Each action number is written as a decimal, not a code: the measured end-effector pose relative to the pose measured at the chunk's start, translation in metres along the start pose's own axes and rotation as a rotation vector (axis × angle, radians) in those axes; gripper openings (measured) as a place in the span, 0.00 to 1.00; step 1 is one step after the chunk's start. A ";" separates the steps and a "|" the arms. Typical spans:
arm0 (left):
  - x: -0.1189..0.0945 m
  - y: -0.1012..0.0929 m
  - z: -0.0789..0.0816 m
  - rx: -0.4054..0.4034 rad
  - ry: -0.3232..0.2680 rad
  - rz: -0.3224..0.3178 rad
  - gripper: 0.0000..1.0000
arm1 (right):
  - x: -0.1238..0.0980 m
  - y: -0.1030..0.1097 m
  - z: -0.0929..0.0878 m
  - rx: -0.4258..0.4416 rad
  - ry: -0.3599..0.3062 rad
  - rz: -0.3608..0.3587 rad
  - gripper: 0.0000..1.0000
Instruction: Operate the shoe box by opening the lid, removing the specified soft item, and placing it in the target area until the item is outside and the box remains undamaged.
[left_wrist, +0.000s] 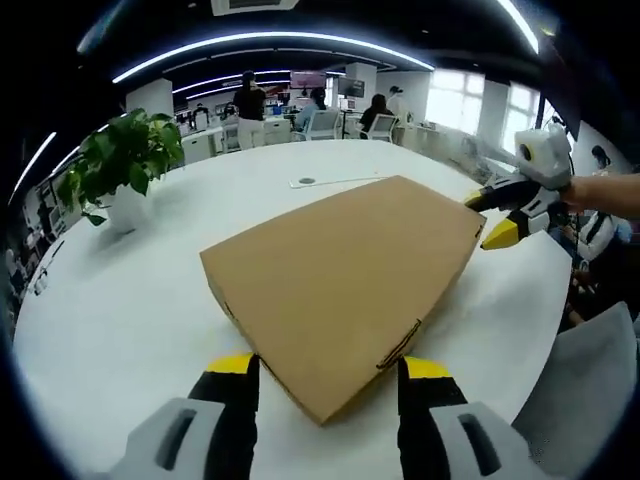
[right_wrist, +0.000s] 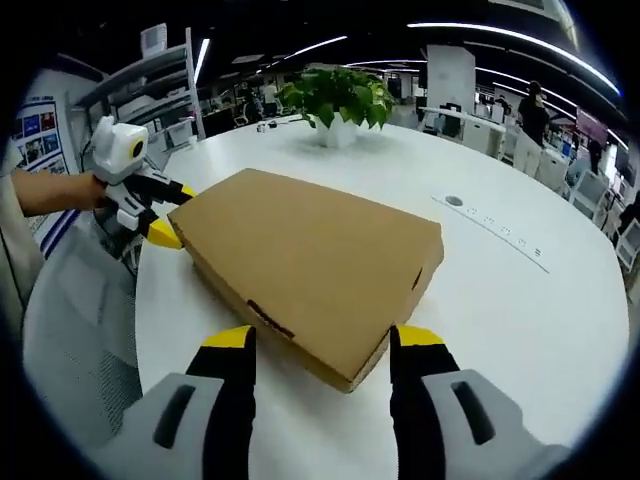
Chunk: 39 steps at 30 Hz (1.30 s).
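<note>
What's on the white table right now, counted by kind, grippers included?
Cardboard shoe box, lid closed: 1
Potted plant: 1
Grippers, the left gripper and right gripper, each open at a corner of the box: 2
Total: 4

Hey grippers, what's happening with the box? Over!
Left gripper and right gripper open at opposite corners. Box shut, flat on table. Nothing in the way.

The shoe box (left_wrist: 340, 285) is matt brown cardboard, smooth-faced. The counter (left_wrist: 120, 320) is white and smooth with a faint sheen. Claw fingertips (left_wrist: 232, 364) look like yellow plastic over black.
</note>
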<state>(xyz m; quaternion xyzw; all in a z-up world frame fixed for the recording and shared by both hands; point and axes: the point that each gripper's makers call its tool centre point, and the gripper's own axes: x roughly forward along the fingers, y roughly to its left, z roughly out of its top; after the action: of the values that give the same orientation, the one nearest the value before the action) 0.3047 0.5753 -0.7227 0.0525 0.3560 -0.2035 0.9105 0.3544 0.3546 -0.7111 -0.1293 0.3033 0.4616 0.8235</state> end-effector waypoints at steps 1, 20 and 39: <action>-0.001 0.001 0.000 0.005 0.002 -0.006 0.56 | 0.000 0.001 0.000 -0.001 0.001 -0.001 0.48; -0.016 0.018 -0.010 0.094 0.060 -0.097 0.56 | 0.000 0.043 -0.003 0.014 0.000 -0.020 0.44; -0.033 0.046 -0.021 0.145 0.116 -0.143 0.56 | 0.013 0.088 0.004 0.031 -0.037 0.013 0.49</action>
<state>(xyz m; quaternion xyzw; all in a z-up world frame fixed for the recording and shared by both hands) 0.2883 0.6334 -0.7188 0.1044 0.3955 -0.2896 0.8654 0.2872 0.4129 -0.7101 -0.1057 0.2959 0.4645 0.8280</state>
